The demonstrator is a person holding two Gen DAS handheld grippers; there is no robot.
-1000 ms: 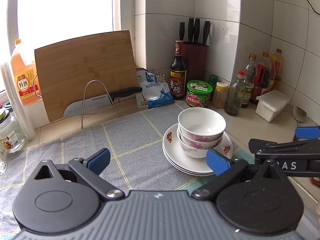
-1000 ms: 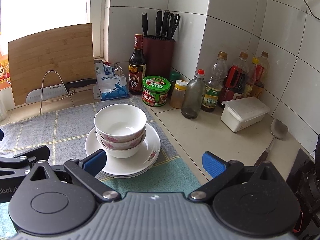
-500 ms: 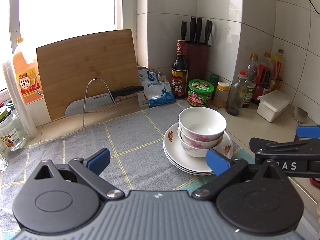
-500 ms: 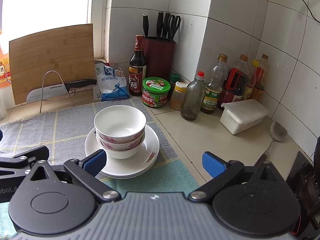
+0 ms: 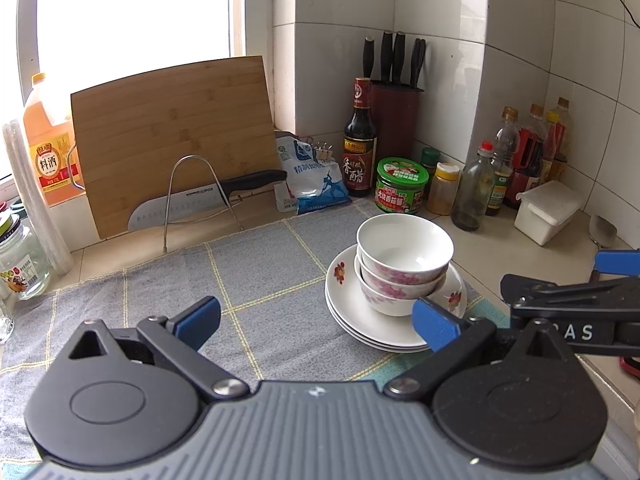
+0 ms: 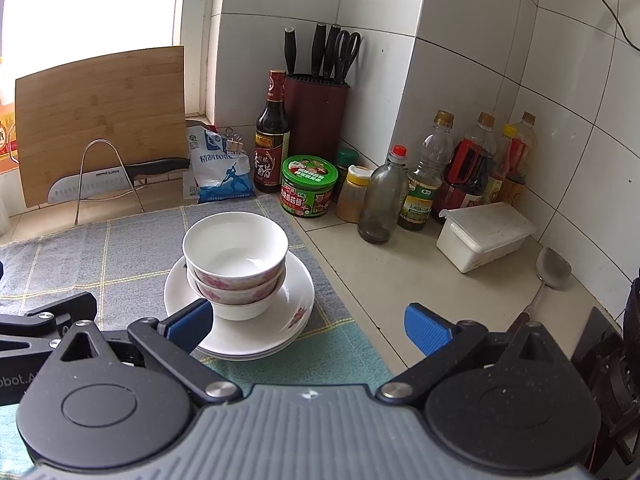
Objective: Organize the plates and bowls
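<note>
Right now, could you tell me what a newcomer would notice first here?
Probably the two stacked floral bowls sitting on a pile of white plates on the grey checked cloth. Behind it, a bamboo cutting board leans by the window, with a kitchen knife resting on a wire rack.

Left gripper (image 5: 316,318) spread wide, holding nothing, right gripper (image 6: 307,326) likewise, side by side

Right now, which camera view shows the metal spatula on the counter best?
The right wrist view: the metal spatula lies in full, blade and most of its handle, beside the white lidded box. The left wrist view shows only its blade at the frame edge; the right gripper hides the handle.
</note>
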